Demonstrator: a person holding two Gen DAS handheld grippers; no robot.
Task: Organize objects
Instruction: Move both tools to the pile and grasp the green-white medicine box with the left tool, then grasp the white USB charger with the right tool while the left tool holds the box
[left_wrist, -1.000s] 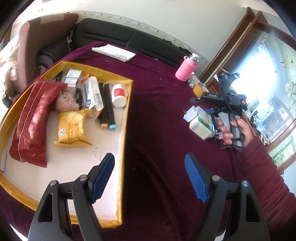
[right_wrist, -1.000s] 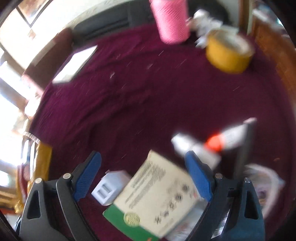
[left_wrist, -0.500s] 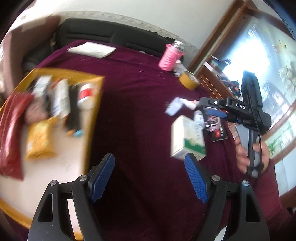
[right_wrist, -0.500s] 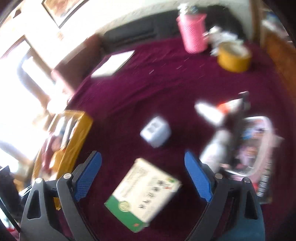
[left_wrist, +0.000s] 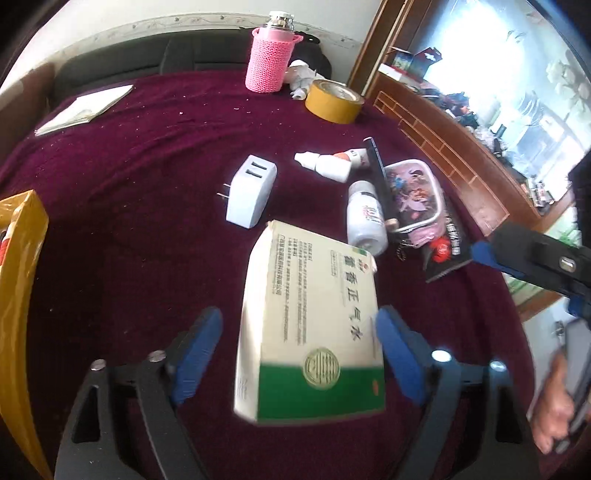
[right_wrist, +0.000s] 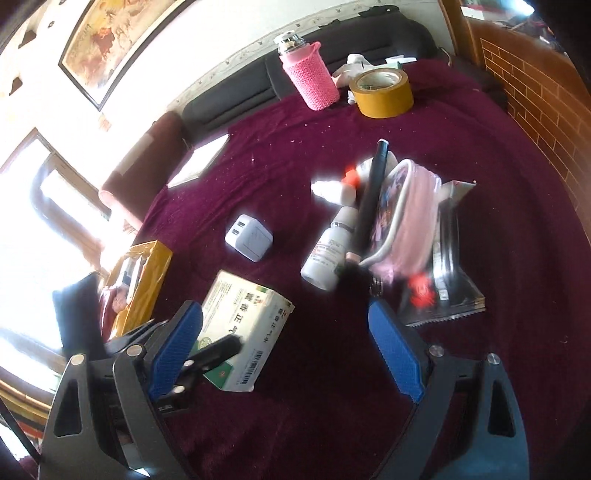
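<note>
A cream and green medicine box (left_wrist: 310, 325) lies flat on the maroon cloth. My left gripper (left_wrist: 297, 354) straddles it with jaws opening; the left pad stands clear of the box and the right pad is close beside its edge. In the right wrist view the same box (right_wrist: 243, 325) lies low on the left with a left gripper finger (right_wrist: 216, 352) over it. My right gripper (right_wrist: 286, 350) is open with only cloth between its fingers. The yellow-edged tray (left_wrist: 18, 258) with sorted items is at the far left.
Beyond the box lie a white charger (left_wrist: 251, 195), a white bottle (left_wrist: 364, 218), a dropper bottle (left_wrist: 325, 166), a pink pouch (left_wrist: 413, 192) with a black pen across it, and a black packet (left_wrist: 443, 251). A tape roll (left_wrist: 334, 101), pink flask (left_wrist: 267, 62) and notepad (left_wrist: 85, 109) stand farther back.
My left gripper swung right from the yellow tray to straddle the medicine box, and its jaws widened. My right gripper rose and drew back from the box, which is now left of it.
</note>
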